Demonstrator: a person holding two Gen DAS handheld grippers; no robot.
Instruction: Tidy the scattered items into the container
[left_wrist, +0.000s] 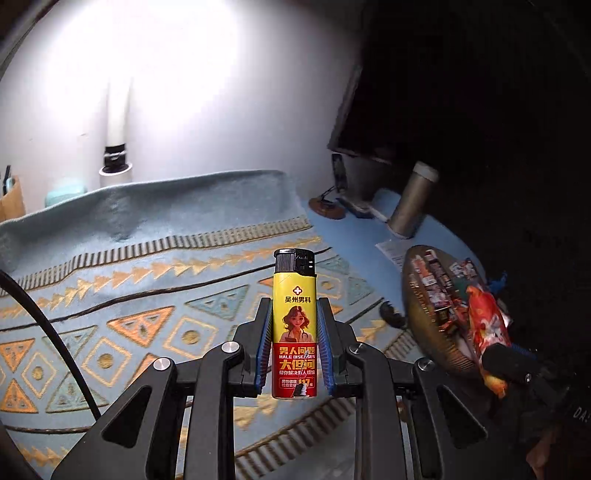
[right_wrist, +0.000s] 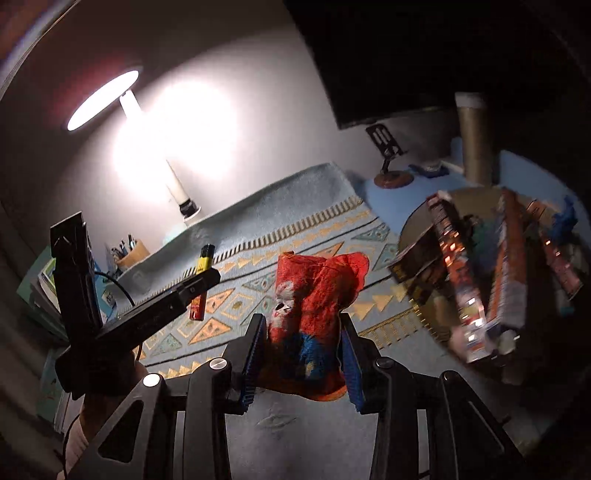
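The desk (left_wrist: 347, 229) lay below both tools, most of it under a blue patterned rug (left_wrist: 155, 295) that spread ahead of the left tool and to its left. A lit lamp (right_wrist: 103, 99) stood at the far edge, well beyond the right tool and to its left. The round basket (left_wrist: 424, 317) sat to the right of the left tool and ahead-right of the right tool, already packed with long printed boxes (right_wrist: 461, 280). A tall grey flask (left_wrist: 410, 199) stood behind the basket.

The right tool (right_wrist: 303, 354) was clamped on a crumpled red snack bag (right_wrist: 317, 306), which rose between its blue pads above the rug, near the basket's left rim. The left tool (left_wrist: 294, 347) was clamped on a yellow lighter (left_wrist: 294, 325), held upright with its black cap on top, above the rug and left of the basket. A pen cup (right_wrist: 129, 251) stood far left of the right tool.
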